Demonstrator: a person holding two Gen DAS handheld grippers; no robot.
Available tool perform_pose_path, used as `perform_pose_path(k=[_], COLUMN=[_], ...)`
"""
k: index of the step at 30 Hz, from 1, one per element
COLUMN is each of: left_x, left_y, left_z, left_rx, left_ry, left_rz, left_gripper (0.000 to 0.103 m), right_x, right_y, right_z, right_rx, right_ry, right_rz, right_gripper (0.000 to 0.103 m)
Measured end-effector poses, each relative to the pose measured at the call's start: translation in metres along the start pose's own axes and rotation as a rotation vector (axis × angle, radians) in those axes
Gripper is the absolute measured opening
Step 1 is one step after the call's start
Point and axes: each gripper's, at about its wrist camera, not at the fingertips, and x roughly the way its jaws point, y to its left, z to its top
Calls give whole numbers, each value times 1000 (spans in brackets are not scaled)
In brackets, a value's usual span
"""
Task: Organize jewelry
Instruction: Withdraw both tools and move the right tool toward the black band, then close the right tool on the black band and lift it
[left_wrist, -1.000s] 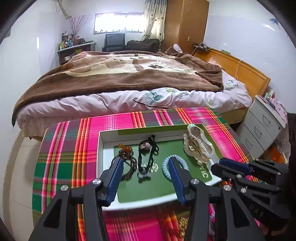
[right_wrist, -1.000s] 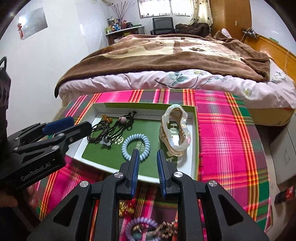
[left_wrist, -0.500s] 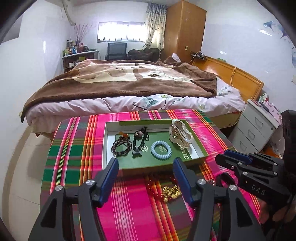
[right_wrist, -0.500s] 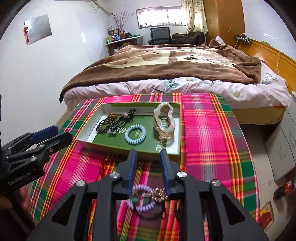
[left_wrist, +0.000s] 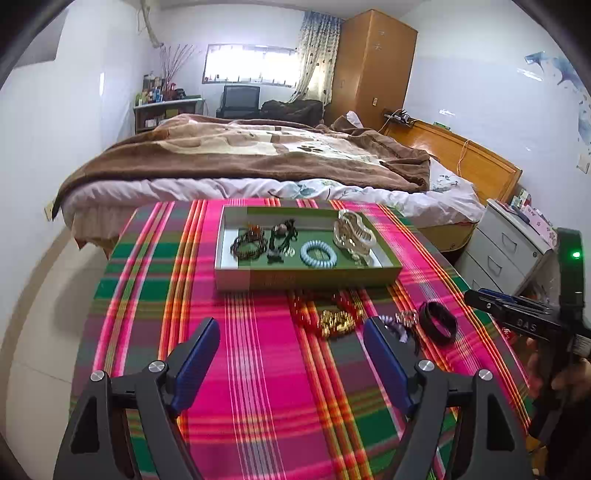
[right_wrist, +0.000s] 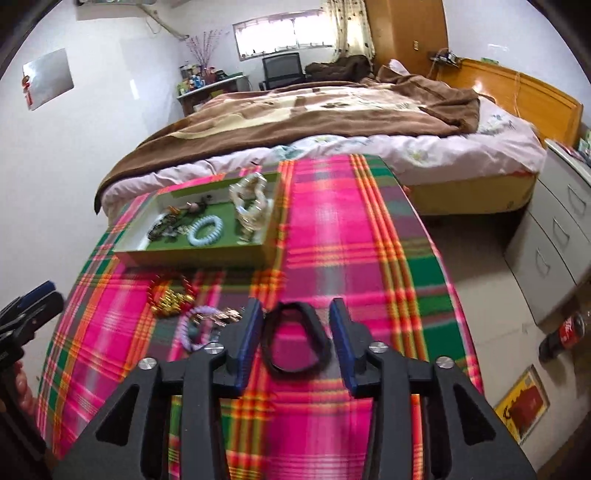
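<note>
Right wrist view looks down on a pink and green plaid tablecloth (right_wrist: 343, 236), where the right gripper (right_wrist: 295, 338) stands with its blue pads partly apart on either side of a black band (right_wrist: 295, 341) lying flat on the cloth; its jaws have just been opening and the pads do not press on the band. Just left of it lie a lilac beaded bracelet (right_wrist: 195, 325) and a heap of gold and red beads (right_wrist: 171, 295). Farther back sits a green tray (right_wrist: 192, 254) that holds a pale blue coil bracelet (right_wrist: 205, 230), a large cream hair claw (right_wrist: 251, 206) and some dark bead strands (right_wrist: 162, 227). In the left wrist view the left gripper (left_wrist: 291, 354) hangs over bare cloth with its jaws wide and nothing between them; they too have just been opening. The gold beads (left_wrist: 336, 321) lie just ahead of its right pad, the tray (left_wrist: 306, 277) beyond them. A bed with a brown blanket (left_wrist: 240, 155) fills the room behind.
</note>
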Motion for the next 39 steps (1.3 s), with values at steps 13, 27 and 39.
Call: perform_pose_path(k=[13,27,39], left_x=[5,34,93], left_y=[18,17,-1], left_z=[-29,-25,6], left_rx=[-48,-70,-35], left_ry=[40,98,158], left_rz=[42,41,67], left_gripper=[80,80,80], right_x=[44,50,27], right_y=[-15,-11,-42], right_z=[-17,-13,-13], right_rx=[-46,-106,-3], right_ry=[95,74,15], right_rz=[-42,-40,-38], right_gripper=[45,13,13])
